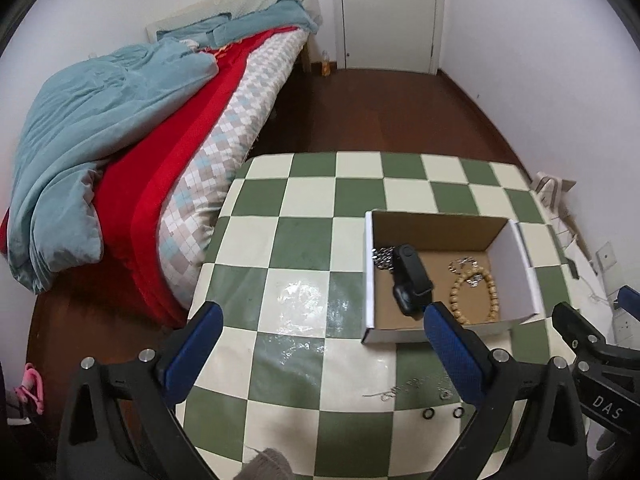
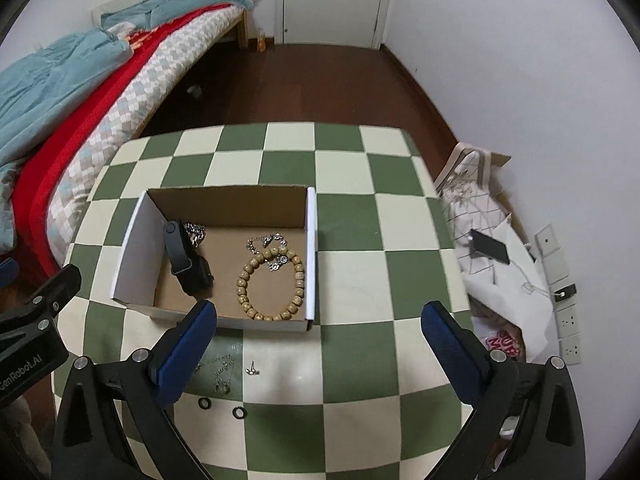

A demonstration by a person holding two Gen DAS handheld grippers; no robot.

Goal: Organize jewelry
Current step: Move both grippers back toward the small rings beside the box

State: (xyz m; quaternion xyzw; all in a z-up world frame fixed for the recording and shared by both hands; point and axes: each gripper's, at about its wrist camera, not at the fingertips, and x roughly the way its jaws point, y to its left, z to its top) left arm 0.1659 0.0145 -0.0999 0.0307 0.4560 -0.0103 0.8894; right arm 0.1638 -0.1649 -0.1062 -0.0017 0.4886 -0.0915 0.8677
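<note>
An open cardboard box (image 2: 312, 256) (image 1: 370, 280) stands on the green-and-cream checkered table (image 2: 352, 224). Inside lie a black smartwatch (image 2: 188, 260) (image 1: 410, 280), a wooden bead bracelet (image 2: 272, 280) (image 1: 476, 296), a silver chain (image 2: 196, 234) and a small silver bracelet (image 2: 266, 242). On the table in front of the box lie two black rings (image 2: 205, 403) (image 2: 239, 412) (image 1: 428, 414), a thin silver chain (image 2: 222, 372) (image 1: 404, 388) and a small earring (image 2: 252, 369). My left gripper (image 1: 320, 332) and right gripper (image 2: 320, 332) are both open and empty, above the near table.
A bed (image 1: 120, 140) with blue and red covers stands left of the table. Bags, paper and a black phone (image 2: 490, 250) lie on the floor to the right by wall sockets (image 2: 568, 328). A white door (image 1: 388, 12) is at the back.
</note>
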